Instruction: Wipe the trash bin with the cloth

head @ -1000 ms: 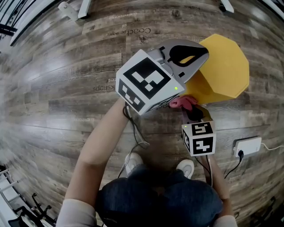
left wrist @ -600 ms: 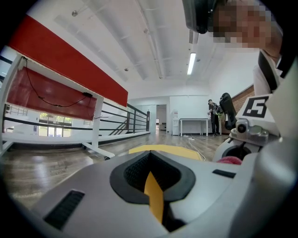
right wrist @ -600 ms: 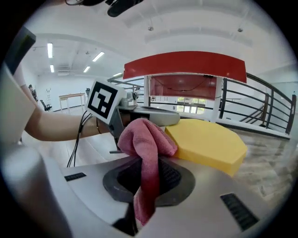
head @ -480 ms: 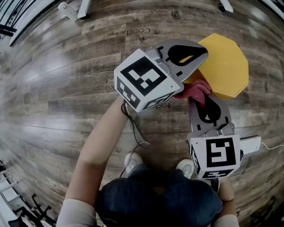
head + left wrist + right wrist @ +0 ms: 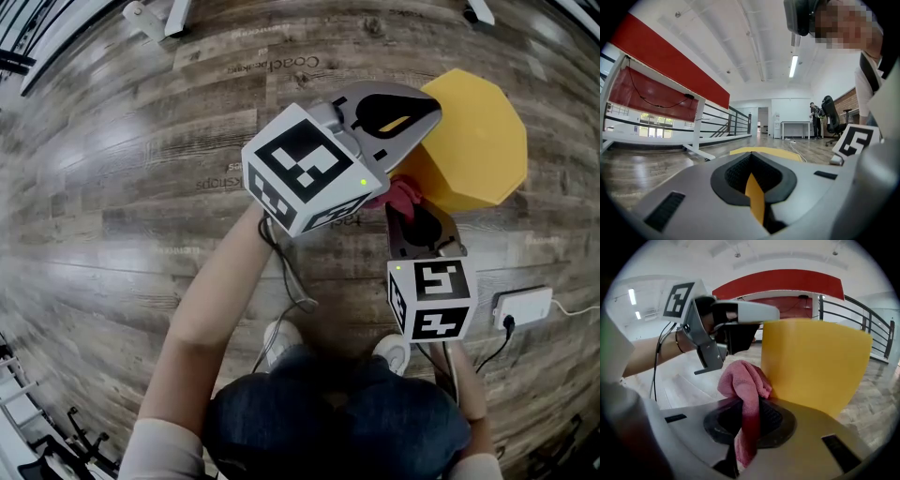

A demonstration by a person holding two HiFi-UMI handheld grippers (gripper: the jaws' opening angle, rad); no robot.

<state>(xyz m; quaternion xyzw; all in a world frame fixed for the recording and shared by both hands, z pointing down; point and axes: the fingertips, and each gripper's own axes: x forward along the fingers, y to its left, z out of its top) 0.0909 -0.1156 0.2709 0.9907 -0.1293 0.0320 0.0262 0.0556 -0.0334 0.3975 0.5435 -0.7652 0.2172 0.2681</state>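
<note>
Between the jaws of your right claw [image 5: 747, 414]: pink cloth [image 5: 743, 380], clamped tight, with a fat wad bunched out past the tips.
Cloth on bin: the wad sits right against the side wall of the yellow trash bin [image 5: 813, 362], on the face nearest you, just under your other hand.
Left claw [image 5: 754, 187]: pressed together on a thin yellow edge of the bin, so it's your anchor.
Bin spot: on the wooden floor [image 5: 141, 187], just ahead of your feet.
Step in hand: looks like you're mid-wipe on that near wall, honestly, not setting up or finishing.
Next move: keep the wad pushed flat into the wall while you drag it along. Don't ease off the left pinch or the bin will probably scoot. The far faces look untouched from here, so you'll likely need to turn the bin or reach round.
</note>
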